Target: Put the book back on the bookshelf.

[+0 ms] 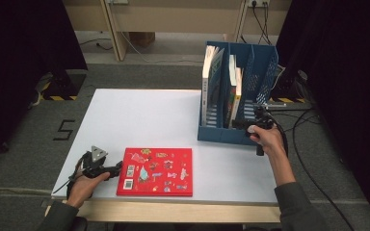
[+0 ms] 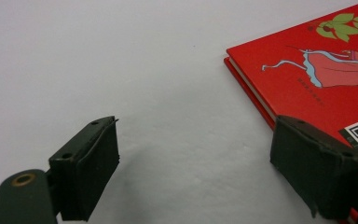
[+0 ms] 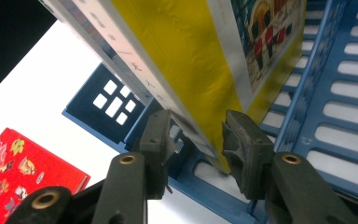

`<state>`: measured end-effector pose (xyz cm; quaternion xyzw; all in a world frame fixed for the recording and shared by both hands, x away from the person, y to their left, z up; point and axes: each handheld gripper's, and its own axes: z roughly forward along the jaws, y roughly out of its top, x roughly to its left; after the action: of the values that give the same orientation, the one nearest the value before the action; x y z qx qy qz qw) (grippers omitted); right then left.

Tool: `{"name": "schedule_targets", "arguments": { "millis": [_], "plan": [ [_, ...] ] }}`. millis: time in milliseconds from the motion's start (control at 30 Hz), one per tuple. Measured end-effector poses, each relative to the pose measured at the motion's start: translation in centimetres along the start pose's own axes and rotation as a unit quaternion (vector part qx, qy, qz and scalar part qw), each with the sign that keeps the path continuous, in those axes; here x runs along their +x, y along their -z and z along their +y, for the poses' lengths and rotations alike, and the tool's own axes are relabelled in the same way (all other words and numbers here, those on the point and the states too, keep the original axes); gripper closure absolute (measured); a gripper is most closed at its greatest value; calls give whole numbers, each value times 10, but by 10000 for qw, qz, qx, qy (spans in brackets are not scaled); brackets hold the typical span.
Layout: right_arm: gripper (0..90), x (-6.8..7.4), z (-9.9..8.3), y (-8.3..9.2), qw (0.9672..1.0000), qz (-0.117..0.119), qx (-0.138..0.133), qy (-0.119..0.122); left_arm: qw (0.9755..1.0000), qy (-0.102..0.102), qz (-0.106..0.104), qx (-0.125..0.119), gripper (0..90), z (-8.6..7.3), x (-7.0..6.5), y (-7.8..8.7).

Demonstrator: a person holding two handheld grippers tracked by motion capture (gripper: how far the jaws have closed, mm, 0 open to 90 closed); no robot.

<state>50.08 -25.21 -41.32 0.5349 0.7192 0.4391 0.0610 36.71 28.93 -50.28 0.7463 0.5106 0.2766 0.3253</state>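
Right gripper (image 3: 196, 140) fingers hide yellow book's (image 3: 186, 60) lower edge

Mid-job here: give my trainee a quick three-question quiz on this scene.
1. True or false: the red book lies flat on the table.
2. Which gripper is at the blue file rack: A left, B right?
3. What sits between the right gripper jaws?

Key: 1 true. 2 B. 3 the lower corner of a yellow-covered book; whether the pads press it cannot be told. The left gripper is open beside the red book.
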Motion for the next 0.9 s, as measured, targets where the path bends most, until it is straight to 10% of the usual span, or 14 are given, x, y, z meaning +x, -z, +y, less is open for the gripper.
{"name": "schedule_targets", "arguments": {
  "millis": [600,733,900],
  "plan": [
    [620,6,12,-25,9979,-193,497,372,10000,-17,8,-10,145,0,-1,0],
    [718,0,20,-27,9948,-864,413,351,10000,-23,-6,-21,147,0,0,0],
    [695,-4,23,-34,9983,-489,284,165,10000,48,-26,-5,145,0,0,0]
  ]
}}
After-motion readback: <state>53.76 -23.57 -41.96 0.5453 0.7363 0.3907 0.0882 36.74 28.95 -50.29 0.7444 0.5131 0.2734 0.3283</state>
